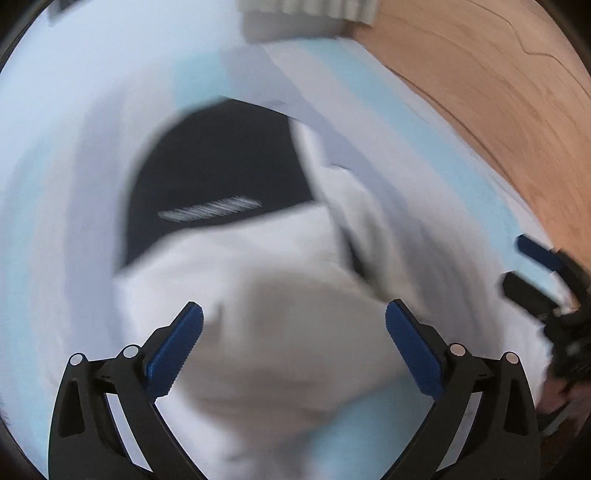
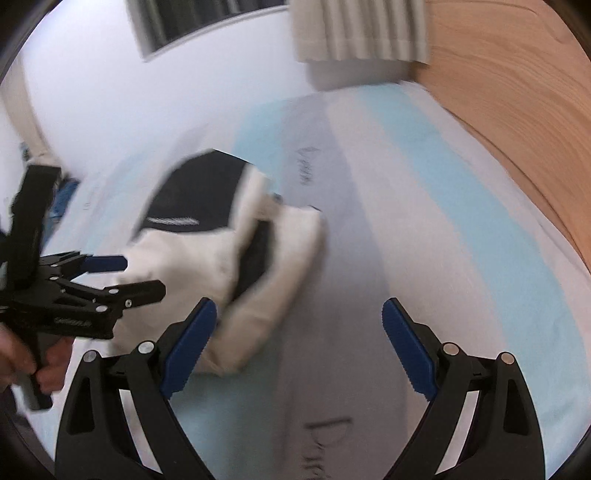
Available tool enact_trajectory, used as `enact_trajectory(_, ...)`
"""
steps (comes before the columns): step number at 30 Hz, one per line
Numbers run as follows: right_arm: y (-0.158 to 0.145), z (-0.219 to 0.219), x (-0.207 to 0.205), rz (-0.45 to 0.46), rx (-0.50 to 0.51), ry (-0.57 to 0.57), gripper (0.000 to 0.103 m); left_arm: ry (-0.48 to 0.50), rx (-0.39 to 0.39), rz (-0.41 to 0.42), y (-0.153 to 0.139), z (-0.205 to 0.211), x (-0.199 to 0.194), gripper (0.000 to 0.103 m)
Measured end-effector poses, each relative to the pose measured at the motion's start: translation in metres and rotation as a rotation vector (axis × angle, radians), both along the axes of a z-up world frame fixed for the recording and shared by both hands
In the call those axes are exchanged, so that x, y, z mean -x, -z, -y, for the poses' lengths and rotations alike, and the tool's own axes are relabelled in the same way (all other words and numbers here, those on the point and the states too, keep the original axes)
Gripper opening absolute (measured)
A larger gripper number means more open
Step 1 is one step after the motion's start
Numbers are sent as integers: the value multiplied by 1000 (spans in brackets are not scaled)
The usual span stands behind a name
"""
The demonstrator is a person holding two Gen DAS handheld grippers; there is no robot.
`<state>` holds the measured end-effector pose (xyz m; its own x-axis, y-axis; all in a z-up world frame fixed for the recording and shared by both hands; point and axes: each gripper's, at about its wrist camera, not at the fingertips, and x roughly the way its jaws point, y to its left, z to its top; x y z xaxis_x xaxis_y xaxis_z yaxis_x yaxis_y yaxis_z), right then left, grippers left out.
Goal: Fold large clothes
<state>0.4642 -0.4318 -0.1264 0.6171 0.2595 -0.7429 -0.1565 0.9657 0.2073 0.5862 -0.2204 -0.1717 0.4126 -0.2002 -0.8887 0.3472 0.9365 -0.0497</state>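
Note:
A black-and-white garment [image 1: 258, 266] lies partly folded on a bed with a pale blue and grey striped sheet [image 1: 55, 184]. Its black part with a white stripe [image 1: 210, 210] faces away from me. My left gripper [image 1: 293, 328] is open and empty, hovering over the white part. In the right wrist view the garment [image 2: 221, 243] lies left of centre. My right gripper [image 2: 299, 332] is open and empty above the sheet [image 2: 424, 221], right of the garment. The left gripper [image 2: 122, 277] shows at the left there, open. The right gripper [image 1: 524, 266] shows at the right edge of the left wrist view. Both views are motion-blurred.
A wooden headboard or wall panel [image 2: 517, 92] runs along the right of the bed. A white ribbed radiator or curtain [image 2: 362, 29] stands at the far end. A dark window [image 2: 207, 18] is at the back left.

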Motion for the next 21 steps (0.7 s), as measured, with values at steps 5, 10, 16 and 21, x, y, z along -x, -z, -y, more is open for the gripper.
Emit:
enact_trajectory(5, 8, -58, -59, -53, -37, -135, 88, -34, -41, -48, 21, -56, -50, 97)
enact_trajectory(10, 62, -98, -107, -247, -14, -165, 80, -4, -45, -123, 59, -61, -68, 98)
enact_trajectory(16, 103, -111, -110, -346, 43, -158, 80, -54, -44, -126, 74, -62, -71, 98)
enact_trajectory(21, 101, -103, -103, -346, 29, -131, 80, -69, -13, -139, 77, -66, -72, 98)
